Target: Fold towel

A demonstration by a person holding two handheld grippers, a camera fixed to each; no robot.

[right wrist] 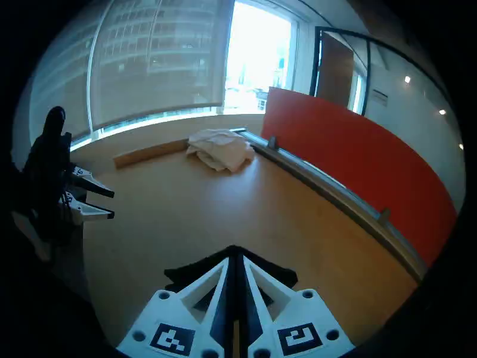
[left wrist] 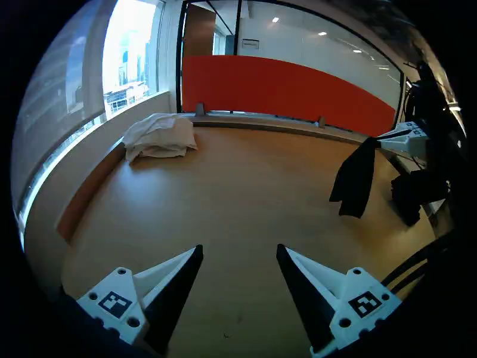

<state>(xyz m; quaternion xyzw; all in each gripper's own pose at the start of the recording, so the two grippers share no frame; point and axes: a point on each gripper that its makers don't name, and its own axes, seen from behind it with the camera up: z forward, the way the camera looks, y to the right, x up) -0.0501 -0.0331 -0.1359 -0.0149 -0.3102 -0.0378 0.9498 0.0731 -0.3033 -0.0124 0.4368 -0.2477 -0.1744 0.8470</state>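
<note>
Right gripper (right wrist: 236, 253) clamps the black towel (left wrist: 356, 179) by its top; it hangs limp, narrow, creased. Left gripper (left wrist: 239, 247) jaws spread wide.

Daylight floods in through the window (right wrist: 257, 56), blown out to pure white, and lays a soft sheen on the tabletop (left wrist: 238, 197). The right hand-held gripper (right wrist: 236, 253) is crisp up close, its pinched towel (right wrist: 191, 274) near-black, while straight lines bow hard toward the shadowy fisheye rim.
</note>
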